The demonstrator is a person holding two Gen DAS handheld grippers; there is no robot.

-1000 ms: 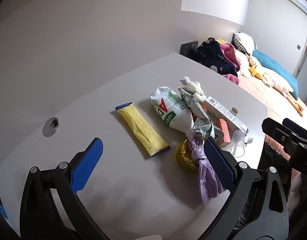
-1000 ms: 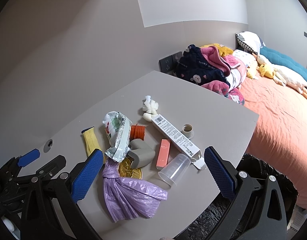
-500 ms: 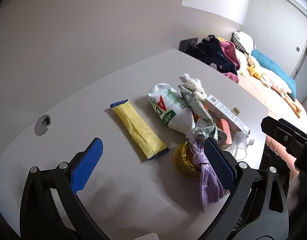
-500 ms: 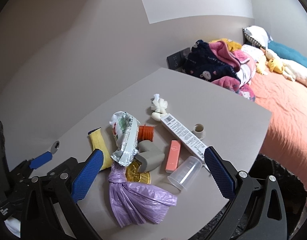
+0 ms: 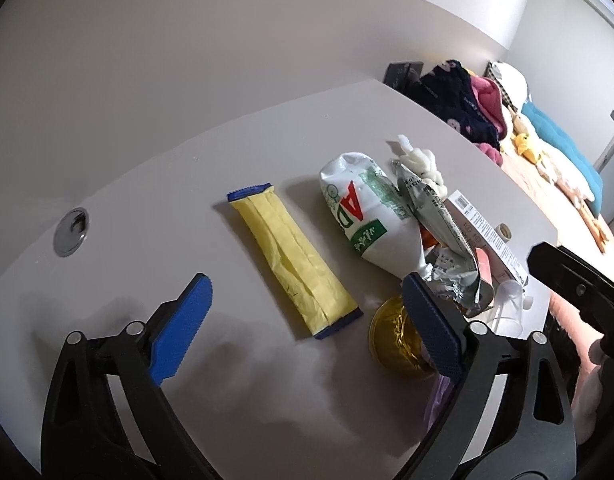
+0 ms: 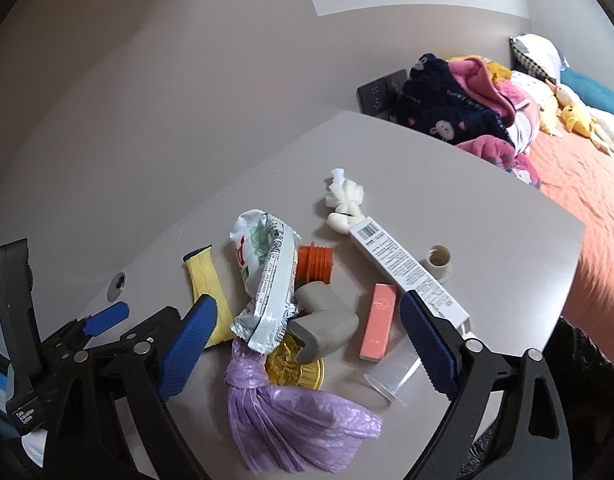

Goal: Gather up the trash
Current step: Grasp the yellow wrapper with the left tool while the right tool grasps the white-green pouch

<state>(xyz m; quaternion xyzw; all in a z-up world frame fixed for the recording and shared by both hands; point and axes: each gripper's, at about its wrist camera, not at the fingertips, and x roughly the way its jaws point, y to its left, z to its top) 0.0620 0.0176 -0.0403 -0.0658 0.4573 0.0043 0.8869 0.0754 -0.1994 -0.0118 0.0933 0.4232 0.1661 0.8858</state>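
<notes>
Trash lies in a heap on the grey table (image 5: 187, 184). A yellow wrapper (image 5: 291, 264) lies flat beside a white and green bag (image 5: 359, 208) and a silver snack wrapper (image 5: 439, 232). My left gripper (image 5: 307, 292) hovers over the yellow wrapper's near end, jaws closing, pads touching nothing. My right gripper (image 6: 307, 304) hangs over the silver wrapper (image 6: 271, 284), a grey angled piece (image 6: 327, 320) and a gold disc (image 6: 295, 364), jaws closing, pads clear of them. A knotted purple bag (image 6: 291, 416) lies nearest.
A pink box (image 6: 379, 320), long white box (image 6: 403, 264), clear cup (image 6: 391, 380), orange cap (image 6: 315, 264) and white foam twist (image 6: 345, 204) lie around. A cable hole (image 5: 71, 226) sits left. Clothes (image 6: 459, 100) and an orange bed (image 6: 587, 184) lie beyond the table.
Both grippers have sunk and moved forward toward the trash, which now looks larger. The pads of each stand slightly closer together than before.
</notes>
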